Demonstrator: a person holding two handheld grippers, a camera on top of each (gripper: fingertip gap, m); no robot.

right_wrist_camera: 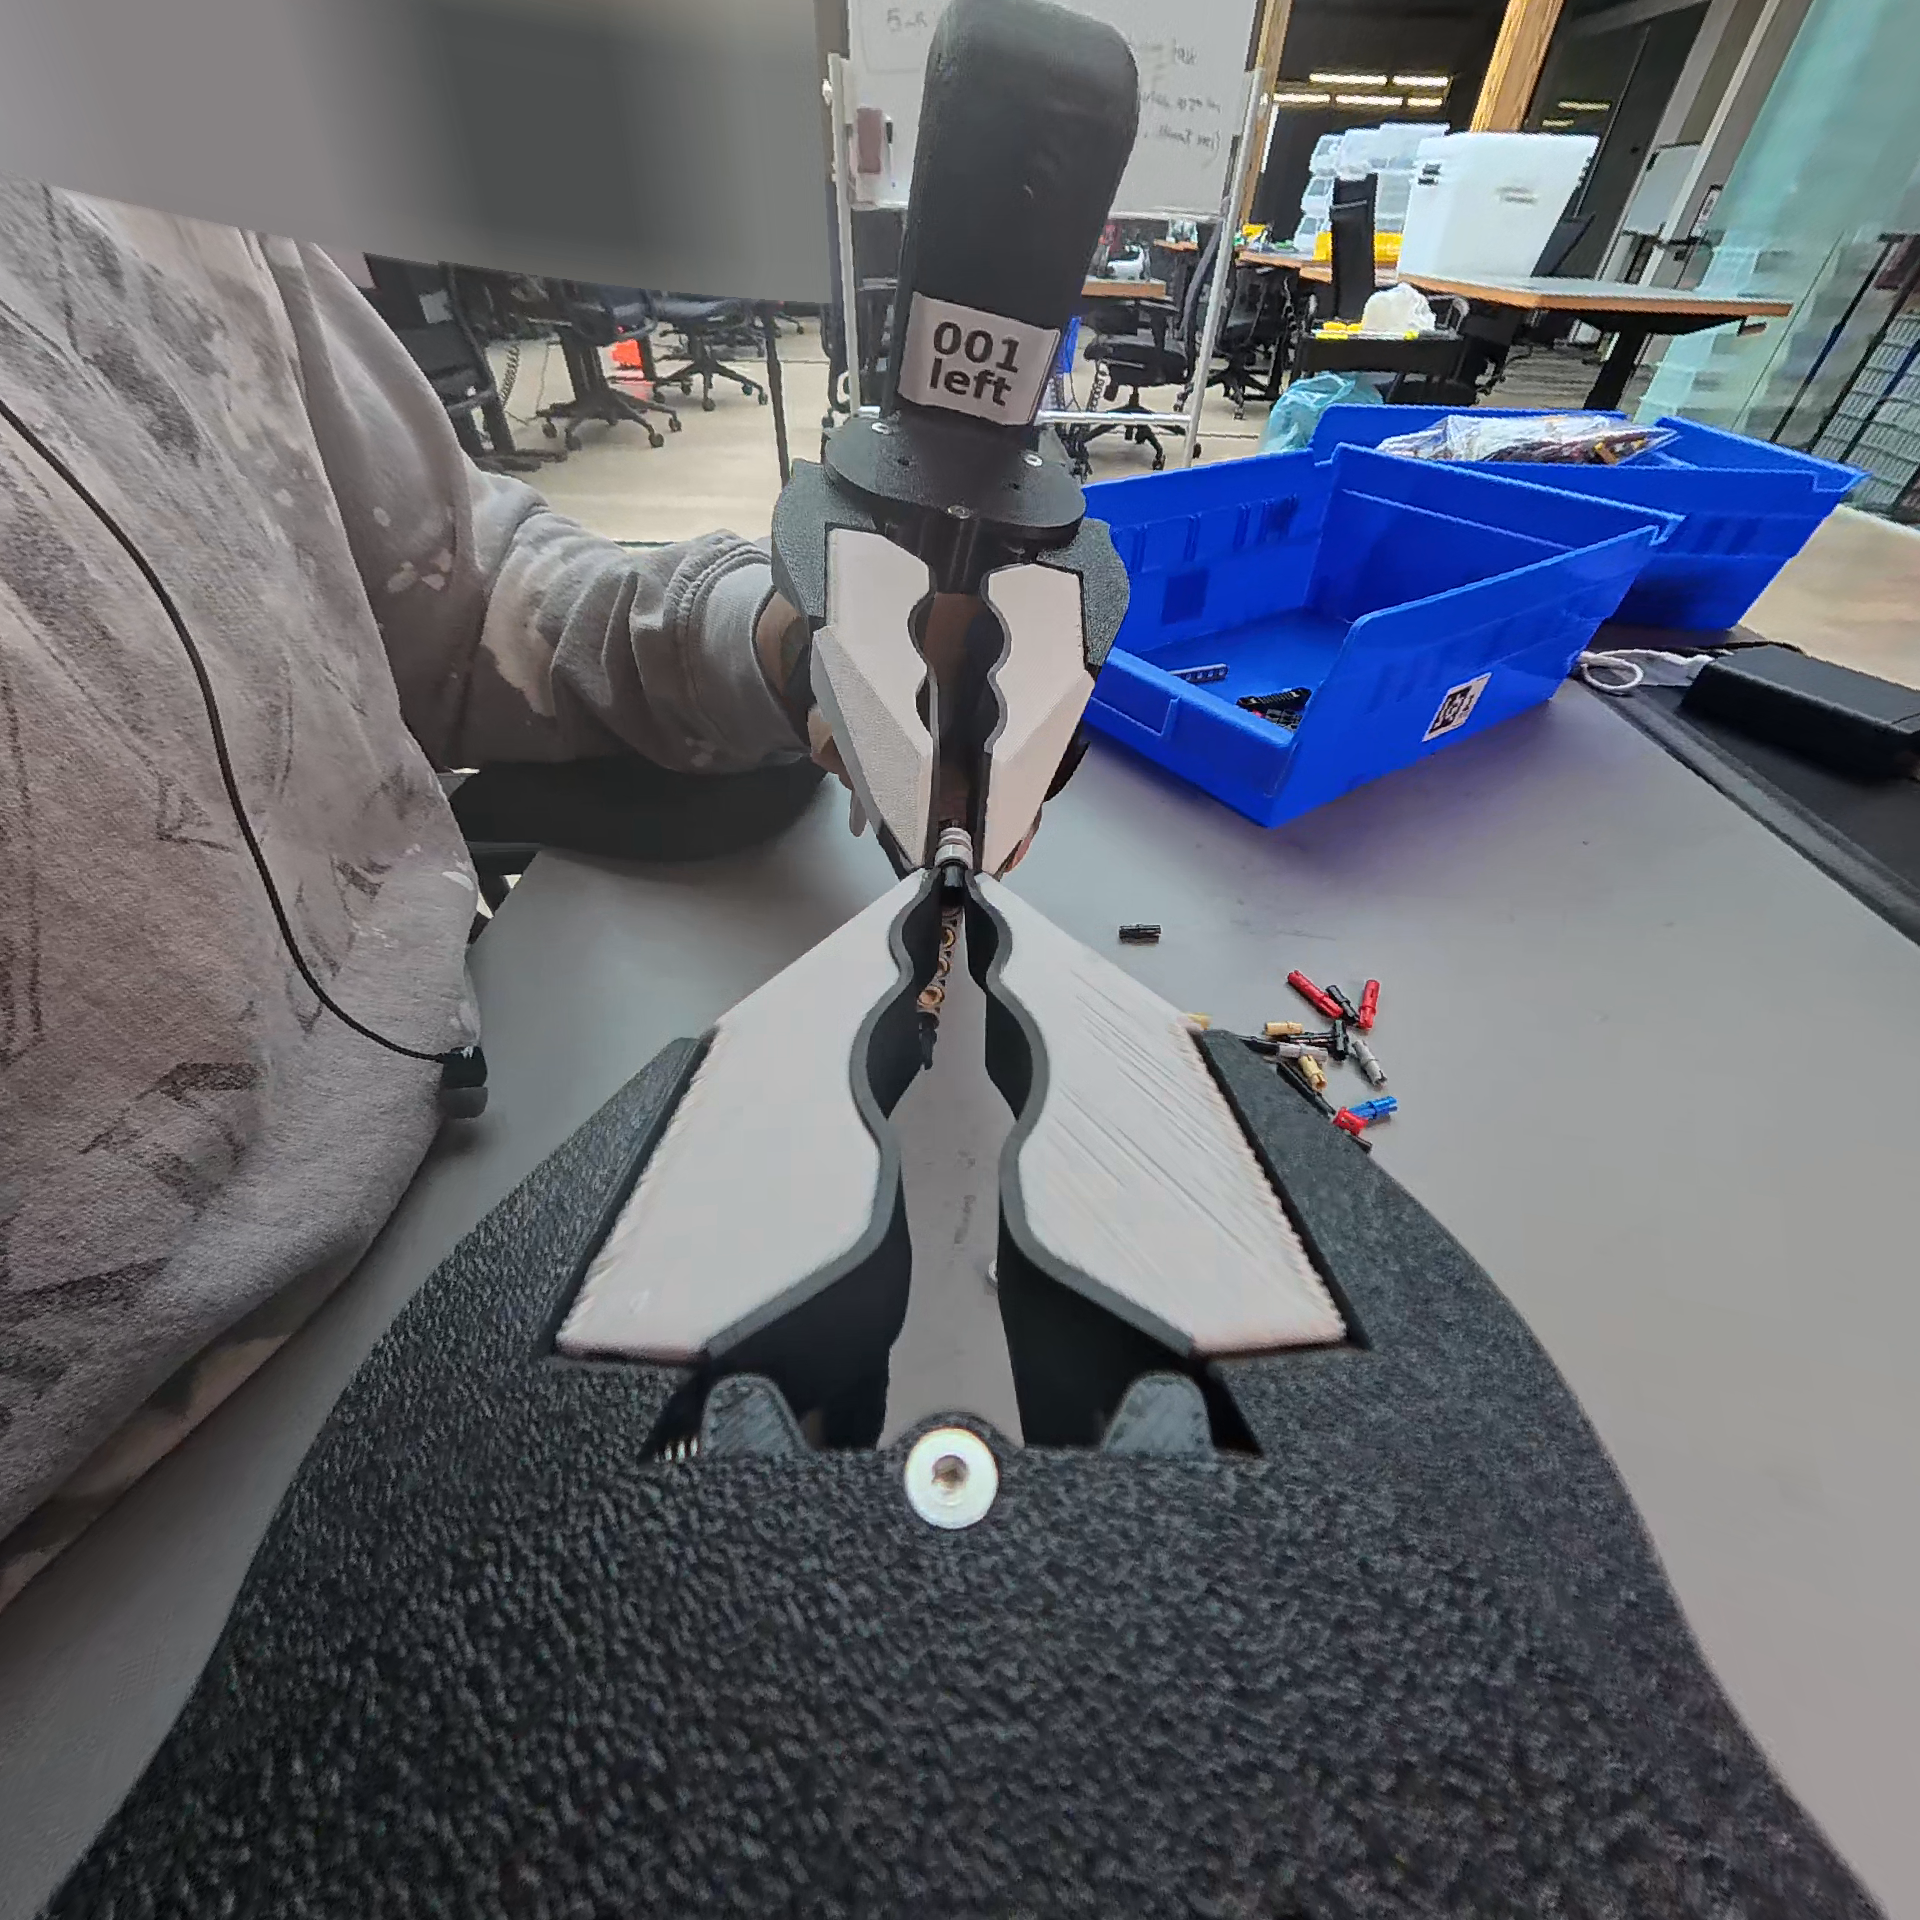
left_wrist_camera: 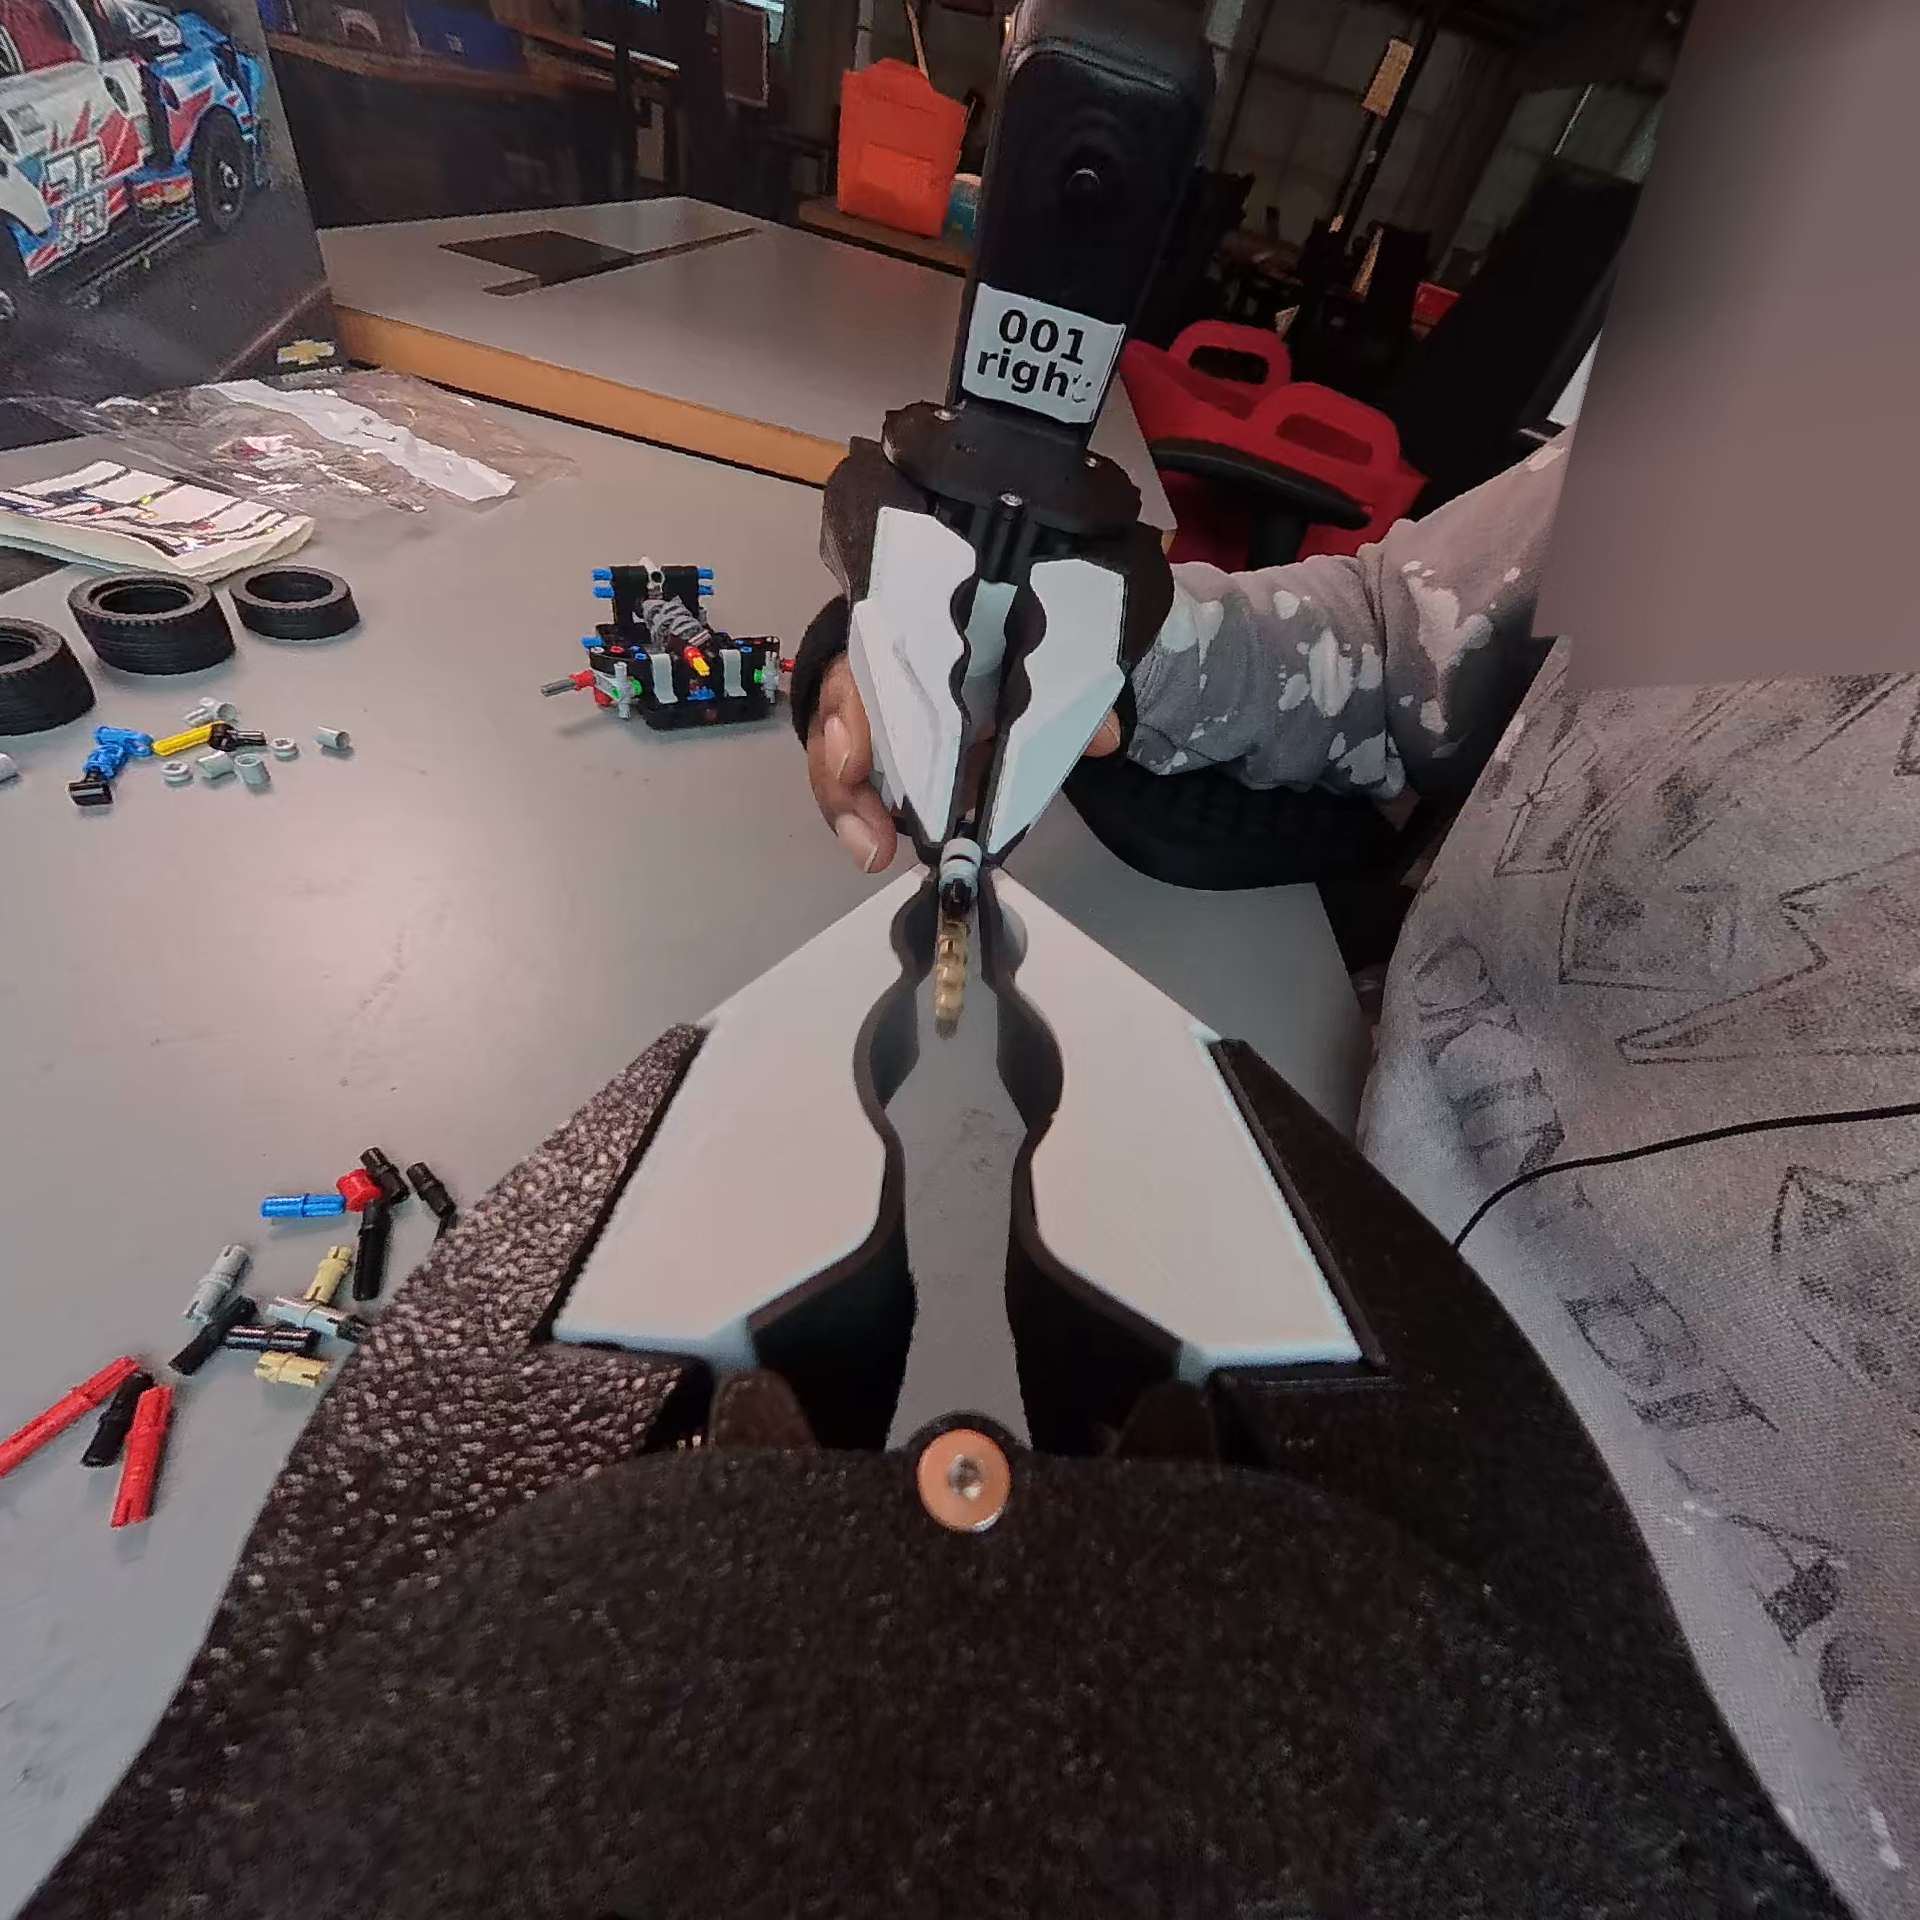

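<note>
Centrally, the left gripper and the right gripper meet tip to tip, jaws pinching one short tan-and-grey plastic pin assembly above the grey counter; loose coloured pins lie lower left.

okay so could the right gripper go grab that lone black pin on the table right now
Probably not as things stand. The right gripper is shut on a small black piece, tip to tip with the left gripper, so its jaws are occupied. The way to the lone black pin looks free across bare table.
</note>
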